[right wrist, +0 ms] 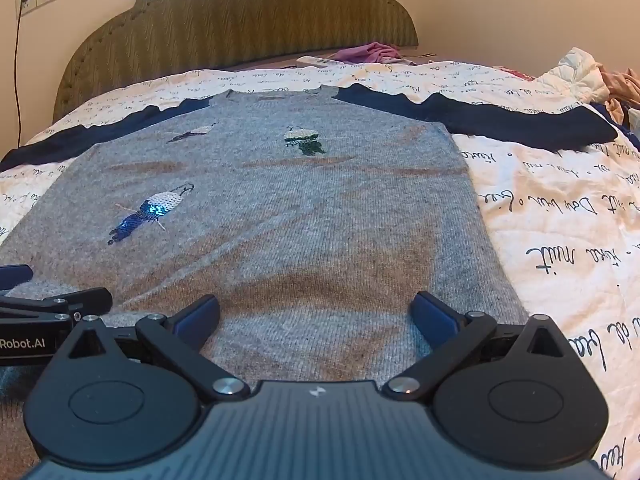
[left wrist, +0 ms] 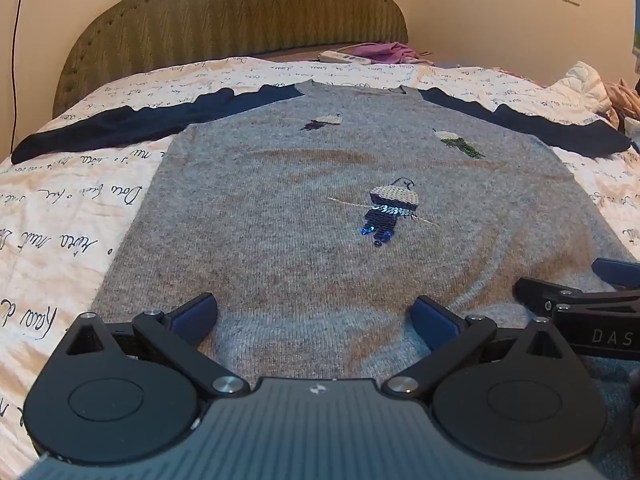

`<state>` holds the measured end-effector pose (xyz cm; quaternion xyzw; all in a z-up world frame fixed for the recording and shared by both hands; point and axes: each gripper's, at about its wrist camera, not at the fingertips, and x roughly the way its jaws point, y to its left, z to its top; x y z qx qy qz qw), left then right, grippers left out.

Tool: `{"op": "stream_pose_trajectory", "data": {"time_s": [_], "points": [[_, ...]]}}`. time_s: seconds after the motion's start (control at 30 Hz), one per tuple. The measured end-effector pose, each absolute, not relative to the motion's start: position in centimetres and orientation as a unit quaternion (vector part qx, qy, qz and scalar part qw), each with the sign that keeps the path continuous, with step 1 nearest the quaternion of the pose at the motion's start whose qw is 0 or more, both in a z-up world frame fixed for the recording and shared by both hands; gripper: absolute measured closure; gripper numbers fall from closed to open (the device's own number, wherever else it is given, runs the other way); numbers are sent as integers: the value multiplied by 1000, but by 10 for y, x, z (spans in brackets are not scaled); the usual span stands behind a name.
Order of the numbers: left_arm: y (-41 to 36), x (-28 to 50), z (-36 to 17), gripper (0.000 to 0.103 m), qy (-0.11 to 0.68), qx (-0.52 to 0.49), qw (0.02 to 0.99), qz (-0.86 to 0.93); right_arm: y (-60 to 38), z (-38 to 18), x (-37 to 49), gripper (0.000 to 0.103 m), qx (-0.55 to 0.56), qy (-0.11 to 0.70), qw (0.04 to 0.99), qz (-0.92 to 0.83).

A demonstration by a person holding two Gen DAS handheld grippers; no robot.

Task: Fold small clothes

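A small grey knit sweater (left wrist: 304, 216) with navy sleeves and sequin figures lies flat, front up, on the bed; it also shows in the right wrist view (right wrist: 304, 224). Its sleeves spread out to both sides, left sleeve (left wrist: 120, 124) and right sleeve (right wrist: 500, 118). My left gripper (left wrist: 316, 316) is open over the hem, left of the middle, its fingers just above the knit. My right gripper (right wrist: 316, 314) is open over the hem near the sweater's right side. Each gripper shows at the edge of the other's view. Neither holds anything.
The bed cover (left wrist: 60, 216) is white with black script. A padded olive headboard (left wrist: 236, 12) stands behind. A remote (left wrist: 346, 57) and purple cloth (left wrist: 384, 52) lie near the headboard. A heap of clothes (right wrist: 600, 80) sits at the far right.
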<state>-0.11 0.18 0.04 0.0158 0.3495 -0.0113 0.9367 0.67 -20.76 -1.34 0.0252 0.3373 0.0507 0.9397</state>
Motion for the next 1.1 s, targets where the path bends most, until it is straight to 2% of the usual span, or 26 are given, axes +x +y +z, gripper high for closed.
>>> {"op": "stream_pose_trajectory", "data": {"time_s": [0.57,0.83,1.1], "points": [[-9,-8,2,0,352,56,934,15,-199,-14,8,0,24,338,940,48],[-5,2,4,0,361,27,932,20,-206,-14,7,0,26,337,940,50],[-8,-5,7,0,396,34,917,21,-206,-15,7,0,25,337,940,50]]}}
